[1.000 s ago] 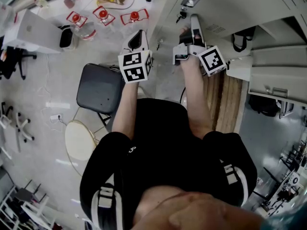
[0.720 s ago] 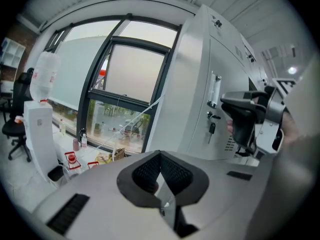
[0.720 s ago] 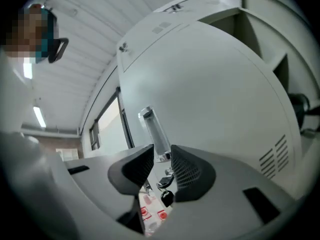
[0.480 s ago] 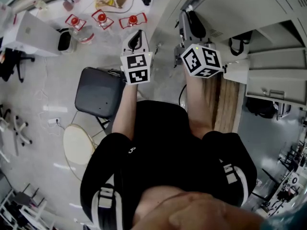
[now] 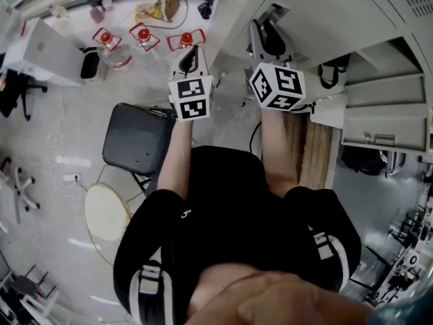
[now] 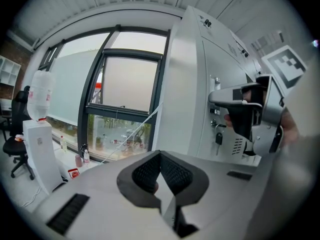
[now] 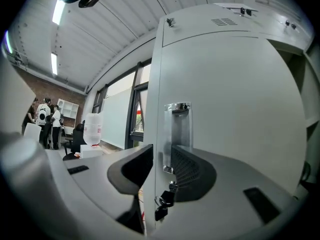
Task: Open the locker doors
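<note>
Right gripper (image 7: pixel 162 159) is level at the front of the tall pale-grey metal locker door (image 7: pixel 230 109). Its jaws straddle the door's left vertical edge. The left pad sits off the side face with a gap. The right pad is over the door front, just beside the chrome recessed handle (image 7: pixel 177 129). The jaws have just been opening and now stand fairly wide. The door edge is between them, but we see no clamp on it.

A bunch of black-fobbed keys (image 7: pixel 162 201) hangs from the lock just under the handle, between the jaws low down. We can't tell whether the door is cracked off its frame.

Left gripper (image 6: pixel 160 156) is idle: jaws closed, ribbed pads meeting at the tips, nothing between them. It points towards the window, left of the same locker (image 6: pixel 190 84). From there we see the right gripper (image 6: pixel 250 119) against the door front, with the keys (image 6: pixel 218 138) dangling beside it.

In the head view both grippers are out in front of us, left (image 5: pixel 191 54) and right (image 5: pixel 257 29), the right one at the locker face (image 5: pixel 325 5). Further right, other grey locker doors (image 5: pixel 379 124) hang open. A black padded chair (image 5: pixel 139 137) stands on the floor below the left gripper.
</note>
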